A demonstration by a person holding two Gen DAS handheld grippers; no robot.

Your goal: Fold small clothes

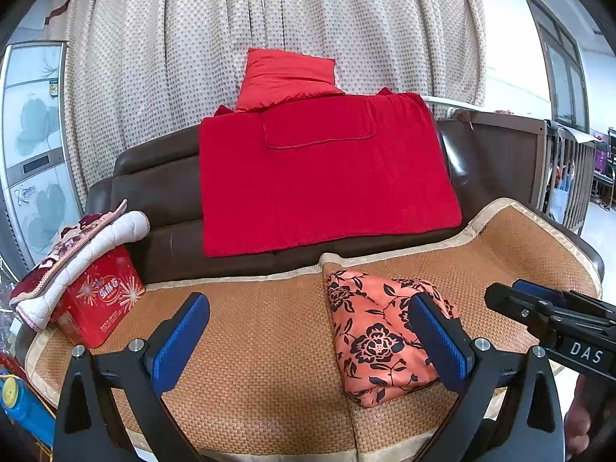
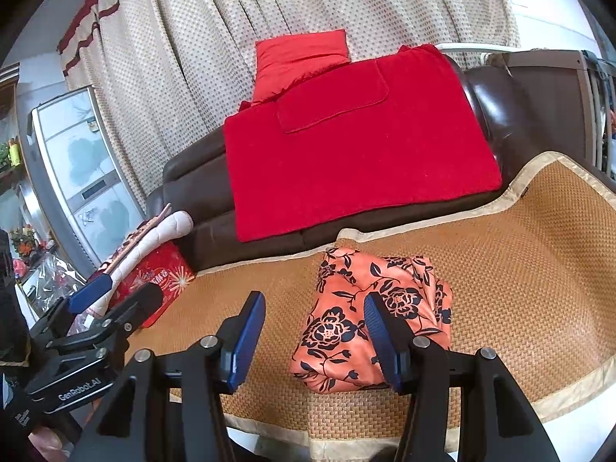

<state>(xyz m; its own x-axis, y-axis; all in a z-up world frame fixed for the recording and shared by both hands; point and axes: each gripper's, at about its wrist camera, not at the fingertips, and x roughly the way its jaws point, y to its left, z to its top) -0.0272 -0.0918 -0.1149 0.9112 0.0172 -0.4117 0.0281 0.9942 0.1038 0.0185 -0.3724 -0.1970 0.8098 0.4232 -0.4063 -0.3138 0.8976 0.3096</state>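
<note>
A folded orange floral garment lies on the woven mat that covers the sofa seat, seen here from both of my wrist cameras. My left gripper hangs above the mat with its blue pads spread wide and nothing between them; its right-hand pad stands in front of the garment's right side, and whether it touches the cloth I cannot tell. My right gripper is about half open and also holds nothing, its fingers framing the garment's near left corner without pressing on it.

Bare mat lies open to the left of the garment, as far as a red tin at the mat's left edge, which carries a folded quilted cloth. To the right, the mat runs clear to its beige border, where the seat falls away. Behind the garment the mat ends at the brown leather backrest, draped with a red blanket and topped by a red cushion.

The right gripper's body, seen from the left camera, reads "DAS"; the left gripper's body, from the right camera, reads "GenRobot.AI". The tin's lettering is too small to read.
</note>
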